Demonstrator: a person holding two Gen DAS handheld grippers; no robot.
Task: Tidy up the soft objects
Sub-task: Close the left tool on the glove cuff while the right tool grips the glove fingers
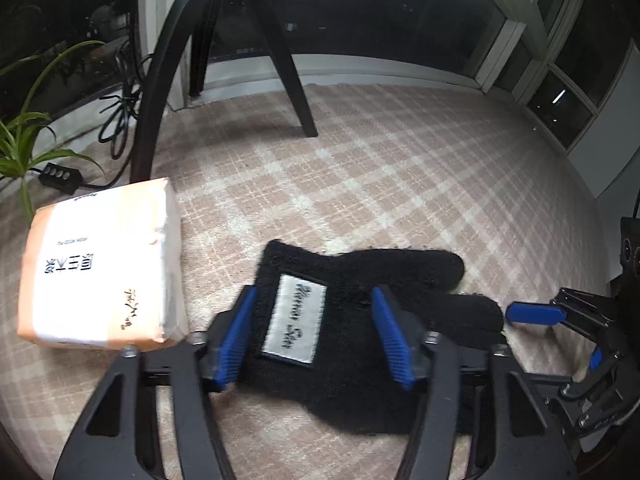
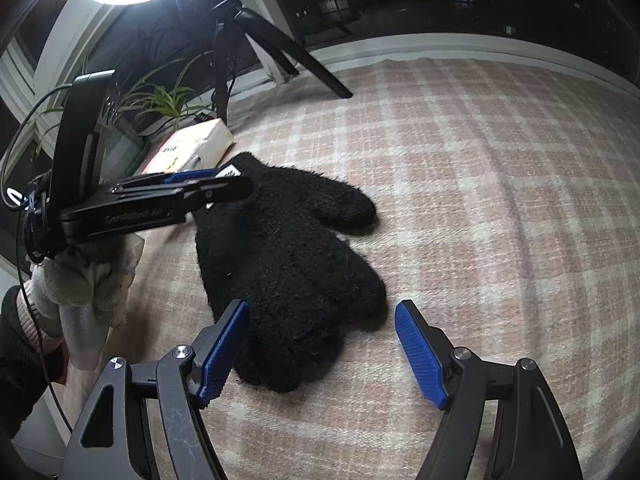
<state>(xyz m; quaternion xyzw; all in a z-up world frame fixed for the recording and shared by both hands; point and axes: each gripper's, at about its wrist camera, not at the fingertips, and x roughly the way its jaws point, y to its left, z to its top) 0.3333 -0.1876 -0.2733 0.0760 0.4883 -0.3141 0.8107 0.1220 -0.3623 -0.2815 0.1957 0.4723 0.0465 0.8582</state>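
One plaid blanket (image 2: 480,160), pink and cream, covers the tabletop and carries everything else. At its far edge stand two black tripod legs (image 1: 292,80) before dark windows, with one green plant (image 1: 24,148) and one power strip (image 1: 60,176) on the sill side. One tissue pack (image 1: 100,264), white and orange with black print, lies flat at the blanket's left side, near the glove's cuff but apart from it. One black fuzzy glove (image 2: 288,264) lies flat in the middle of the blanket, palm down or up I cannot tell, thumb out to one side and its fingers toward the right tool. It bears one white label (image 1: 294,320) at the cuff. There are two tools, each with two blue pads. The left tool (image 1: 316,336) is over the cuff, its pads standing on either side of the label; they look to be down in the fuzz but not yet pressing the cloth together, though blur makes this unsure. The right tool (image 2: 322,350) is released, its pads spread wide with the glove's fingertips lying between them, untouched. In the right wrist view one gloved hand (image 2: 84,284) in pale cloth grips the left tool's handle.
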